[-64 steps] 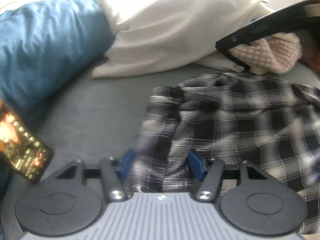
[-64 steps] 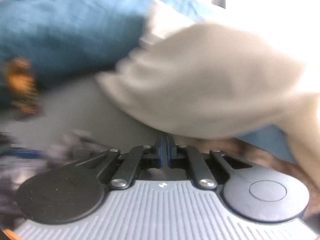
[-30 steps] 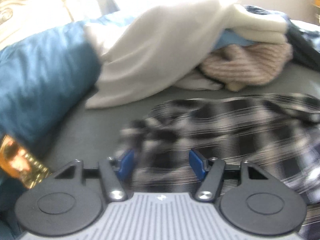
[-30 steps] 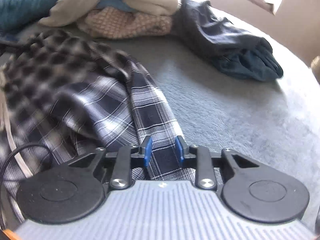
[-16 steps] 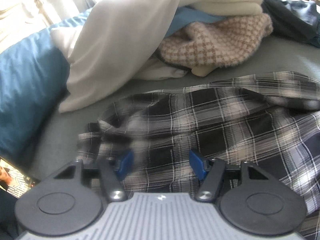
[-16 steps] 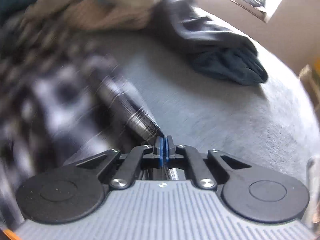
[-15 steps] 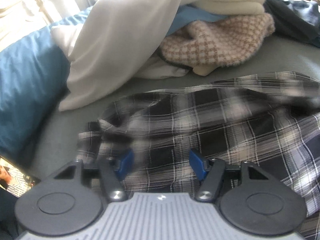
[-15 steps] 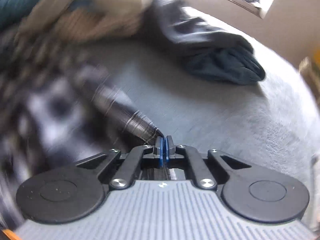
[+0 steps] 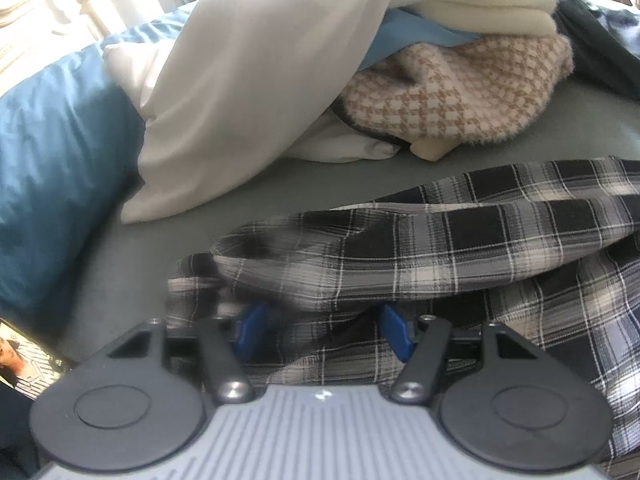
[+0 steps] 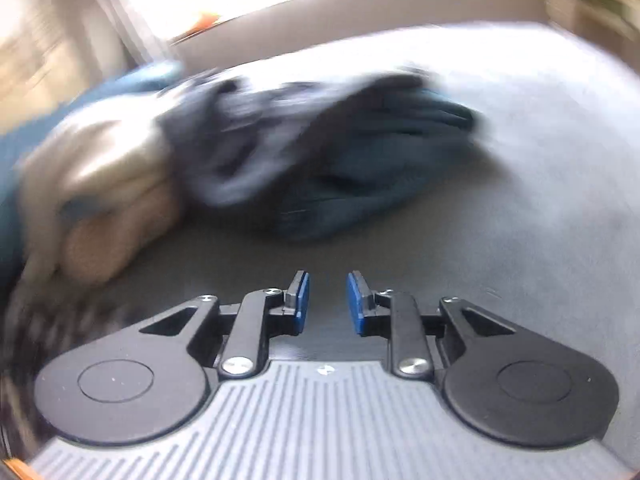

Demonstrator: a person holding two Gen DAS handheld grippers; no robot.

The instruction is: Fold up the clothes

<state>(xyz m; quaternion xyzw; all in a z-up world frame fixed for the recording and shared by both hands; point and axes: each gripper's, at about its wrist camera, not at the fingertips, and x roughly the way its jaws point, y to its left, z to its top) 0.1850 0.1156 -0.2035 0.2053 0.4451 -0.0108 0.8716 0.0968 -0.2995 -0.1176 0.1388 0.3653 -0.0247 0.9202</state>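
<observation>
A black, white and grey plaid shirt (image 9: 460, 248) lies crumpled on the grey bed surface (image 9: 340, 176). One fold of it is draped across the rest. My left gripper (image 9: 322, 334) is open, low over the shirt's near edge, with plaid cloth between and under its blue pads (image 9: 394, 334). The right wrist view is blurred by motion. My right gripper (image 10: 328, 304) is open above the bare grey bed (image 10: 540, 208) with nothing between its fingers. A blurred bit of plaid (image 10: 48, 320) shows at its far left.
A pile of clothes lies behind the shirt: a white garment (image 9: 256, 92), a beige houndstooth knit (image 9: 460, 92) and a cream folded piece (image 9: 480, 4). A blue pillow (image 9: 52, 168) is at left. Dark blue garments (image 10: 340, 152) lie ahead of the right gripper. A phone (image 9: 24, 364) sits at lower left.
My right gripper was shut on a strip of the plaid shirt half a second ago; it has let go, opened and swung away to the right. A fold of the shirt now lies across it.
</observation>
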